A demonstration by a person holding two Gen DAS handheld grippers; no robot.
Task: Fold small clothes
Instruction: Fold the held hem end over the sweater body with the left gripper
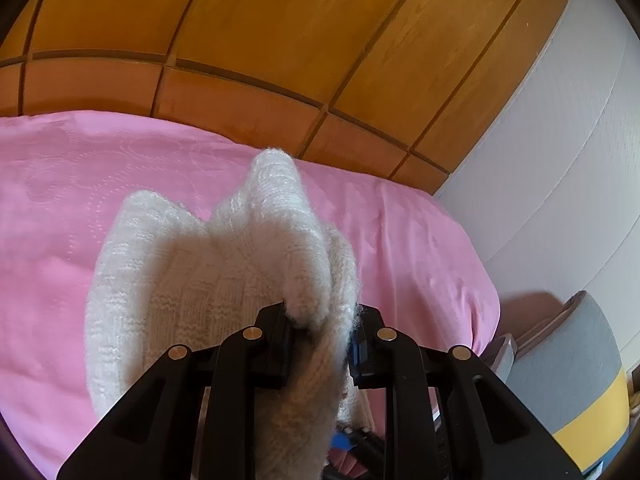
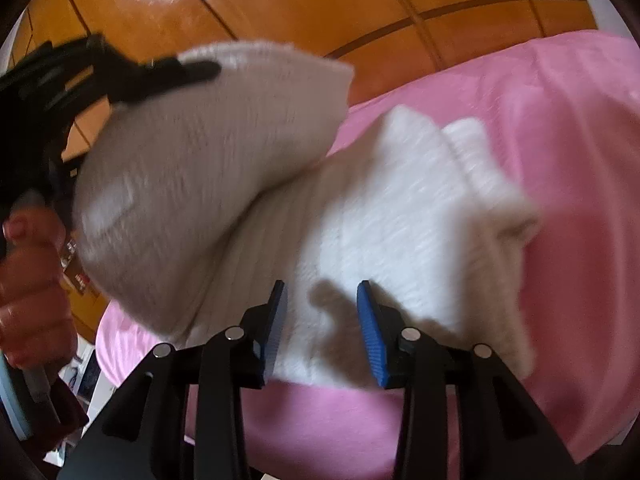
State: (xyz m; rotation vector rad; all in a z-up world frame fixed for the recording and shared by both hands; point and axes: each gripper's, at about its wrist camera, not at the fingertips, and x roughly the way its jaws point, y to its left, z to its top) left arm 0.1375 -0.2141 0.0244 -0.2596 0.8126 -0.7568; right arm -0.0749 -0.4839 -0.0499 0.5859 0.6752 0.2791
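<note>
Left gripper (image 1: 322, 338): jaws clenched on a bunched edge of the cream-white chunky knitted garment (image 1: 208, 280), that part lifted off the pink satin-look bedspread (image 1: 60, 200); rest of knit trailing down onto the bed. Orange-brown wooden wardrobe panels (image 1: 240, 20) behind, white wall (image 1: 560, 160) at right.

Right wrist view, blurred: person's left hand (image 2: 32, 280) at far left on the left tool's handle, left gripper (image 2: 168, 74) pinching the raised flap of the garment (image 2: 400, 208). Right gripper (image 2: 322, 328): jaws released, blue ribbed pads (image 2: 372, 340) apart, just over the flat-lying part, nothing between them.

Judgement: light, soft, floppy, fuzzy, stretchy knit; sags under own weight, snags easily. Best taken at a hem or corner edge through both layers, not mid-panel. Bedspread looks slippery, so the piece may slide.
</note>
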